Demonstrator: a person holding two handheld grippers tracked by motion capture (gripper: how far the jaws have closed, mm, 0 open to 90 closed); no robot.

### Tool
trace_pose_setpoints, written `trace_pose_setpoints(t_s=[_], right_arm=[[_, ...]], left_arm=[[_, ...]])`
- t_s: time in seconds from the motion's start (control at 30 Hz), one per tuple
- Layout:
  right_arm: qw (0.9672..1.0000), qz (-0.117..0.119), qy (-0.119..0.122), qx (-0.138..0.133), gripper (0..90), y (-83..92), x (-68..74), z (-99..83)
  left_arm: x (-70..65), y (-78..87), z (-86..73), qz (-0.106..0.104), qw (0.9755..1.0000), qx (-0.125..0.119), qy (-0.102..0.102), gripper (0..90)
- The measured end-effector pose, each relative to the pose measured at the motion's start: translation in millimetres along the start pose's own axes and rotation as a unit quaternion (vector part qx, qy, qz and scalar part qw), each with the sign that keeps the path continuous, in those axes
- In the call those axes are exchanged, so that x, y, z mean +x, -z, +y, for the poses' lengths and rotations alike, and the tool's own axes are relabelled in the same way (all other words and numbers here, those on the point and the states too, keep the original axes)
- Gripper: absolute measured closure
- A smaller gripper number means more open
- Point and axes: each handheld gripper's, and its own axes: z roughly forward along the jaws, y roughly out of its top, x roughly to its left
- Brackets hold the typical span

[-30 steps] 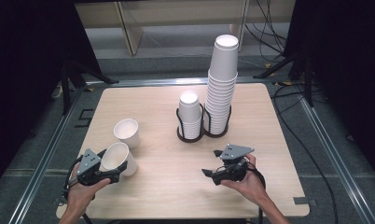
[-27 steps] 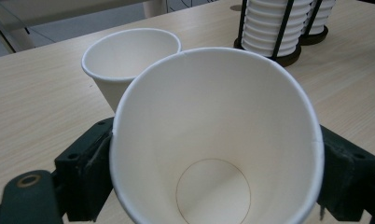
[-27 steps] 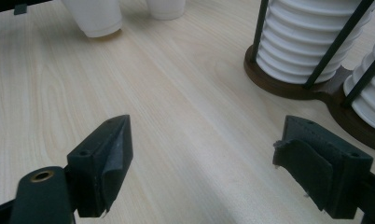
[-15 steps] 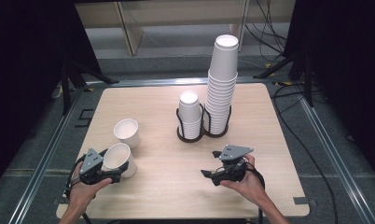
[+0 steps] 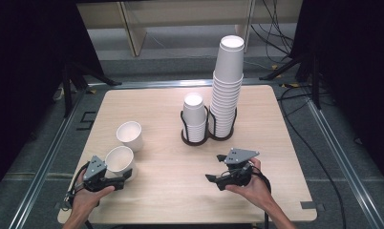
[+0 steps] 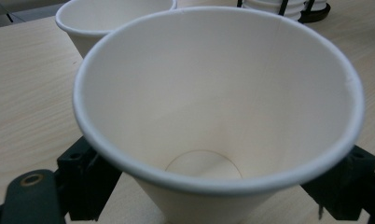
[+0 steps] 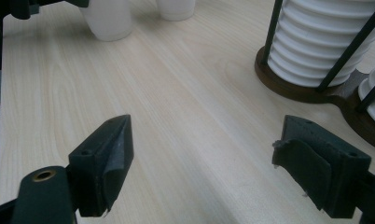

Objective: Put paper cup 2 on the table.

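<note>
— Pale wooden worktop [image 5: 171, 191], near-left corner: paper cup [image 5: 118, 158] upright, just clamped by closing left gripper [image 5: 125, 172], close beside second cup [image 5: 129, 134]. Right gripper [image 5: 210, 178] spread wide, empty.

— Risks: thin wall crushed by hard squeeze; neighbour toppled on lifting.

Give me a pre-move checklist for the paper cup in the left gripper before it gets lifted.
1. Left gripper closed on the near cup, its jaws having just closed further: ok.
2. Near cup upright, mouth up: ok.
3. Near cup apart from the second cup behind it: cannot tell, the rims look very close.
4. Right gripper open and empty, apart from both cups: ok.
5. Cup holder with its two stacks standing apart from both grippers: ok.
</note>
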Motion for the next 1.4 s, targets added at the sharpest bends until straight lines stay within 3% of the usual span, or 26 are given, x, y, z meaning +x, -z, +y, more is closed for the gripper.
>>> trace_pose_setpoints(t_s=[0.27,0.53,0.97,1.2,1.3,1.37,1.4], right_arm=[[1.0,-0.002,-0.003,0.007,18.6,-0.4,-0.3,-1.2],[0.9993,-0.016,-0.022,0.026,18.5,4.5,-4.2,-10.6],[0.9948,-0.052,-0.068,0.056,18.1,22.2,-3.0,-32.3],[0.9924,-0.064,-0.077,0.071,16.7,33.1,5.2,-42.9],[0.9921,-0.066,-0.078,0.073,16.5,38.1,6.5,-49.5],[0.9919,-0.069,-0.073,0.077,16.5,40.9,6.6,-52.3],[0.9918,-0.062,-0.083,0.074,16.5,41.2,7.2,-54.1]], left_arm=[[-3.9,10.9,-8.3,0.001,0.9997,0.023,-0.004,14.7],[-3.8,27.7,-21.4,0.016,0.9987,0.047,0.009,14.7],[-21.6,50.9,-29.2,0.002,0.9992,0.04,0.002,14.7],[-27.7,52.3,-33.1,-0.014,0.9987,0.047,-0.015,14.7],[-28.4,51.8,-32.9,-0.011,0.9985,0.05,-0.022,14.7],[-28.8,51.6,-32.8,-0.011,0.9986,0.048,-0.018,14.8],[-29.2,51.6,-33.1,-0.01,0.9989,0.045,-0.012,14.8]])
